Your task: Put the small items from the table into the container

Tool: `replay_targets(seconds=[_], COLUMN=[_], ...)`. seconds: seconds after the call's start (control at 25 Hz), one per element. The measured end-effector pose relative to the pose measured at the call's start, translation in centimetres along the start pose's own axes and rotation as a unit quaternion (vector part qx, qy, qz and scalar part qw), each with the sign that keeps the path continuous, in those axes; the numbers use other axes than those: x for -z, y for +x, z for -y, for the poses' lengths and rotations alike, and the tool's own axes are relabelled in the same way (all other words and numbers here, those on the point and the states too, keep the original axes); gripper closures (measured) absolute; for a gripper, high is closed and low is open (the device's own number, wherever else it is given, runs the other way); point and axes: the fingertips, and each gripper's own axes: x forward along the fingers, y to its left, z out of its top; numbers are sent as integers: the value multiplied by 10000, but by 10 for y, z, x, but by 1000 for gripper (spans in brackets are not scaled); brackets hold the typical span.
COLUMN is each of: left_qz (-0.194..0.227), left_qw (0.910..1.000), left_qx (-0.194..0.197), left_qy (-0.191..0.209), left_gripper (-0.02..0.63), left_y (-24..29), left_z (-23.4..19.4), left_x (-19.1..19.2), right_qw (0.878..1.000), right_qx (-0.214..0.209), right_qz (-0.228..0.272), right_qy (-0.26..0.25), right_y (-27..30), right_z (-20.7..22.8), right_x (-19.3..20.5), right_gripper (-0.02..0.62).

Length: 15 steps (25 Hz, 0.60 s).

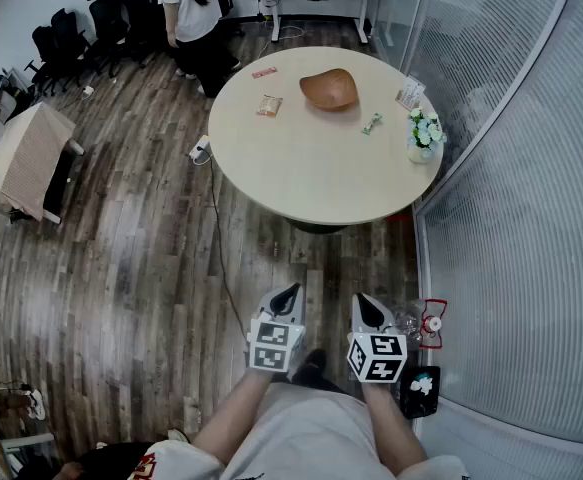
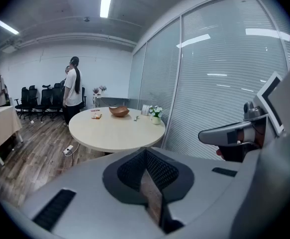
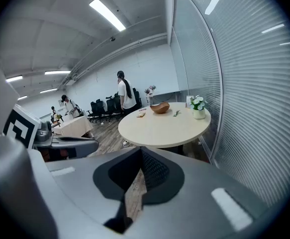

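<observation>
A round beige table (image 1: 311,173) stands well ahead of me. On its far half sits a brown wooden bowl (image 1: 329,89). Around the bowl lie a tan snack packet (image 1: 269,106), a pink strip (image 1: 264,72), a small green item (image 1: 372,123) and a printed packet (image 1: 409,94). My left gripper (image 1: 289,293) and right gripper (image 1: 366,301) hang side by side low over the floor, far short of the table. Both are shut with nothing between the jaws. The left gripper view shows the bowl (image 2: 119,111) far off, and the right gripper view shows the bowl (image 3: 159,107) too.
A white pot of flowers (image 1: 424,133) stands at the table's right edge. A glass wall with blinds (image 1: 531,218) runs along the right. A person (image 1: 196,18) stands behind the table. A cloth-covered side table (image 1: 26,158) is at left, and a power strip (image 1: 200,150) lies on the floor.
</observation>
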Motion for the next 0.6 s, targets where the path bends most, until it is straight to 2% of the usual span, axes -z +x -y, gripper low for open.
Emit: replay_targets(seconds=[0.28, 0.6], left_qz=[0, 57], left_qw=[10000, 10000], left_qx=[-6, -74], left_qy=[5, 30], left_gripper=[600, 600], left_y=[-1, 1], left_z=[0, -1], left_x=[-2, -8], right_qw=[10000, 9995], right_qx=[2, -165], right_qz=[-18, 200], right_qy=[-8, 183], right_y=[-1, -3], right_z=[-1, 4], right_x=[1, -6], right_gripper=[594, 594])
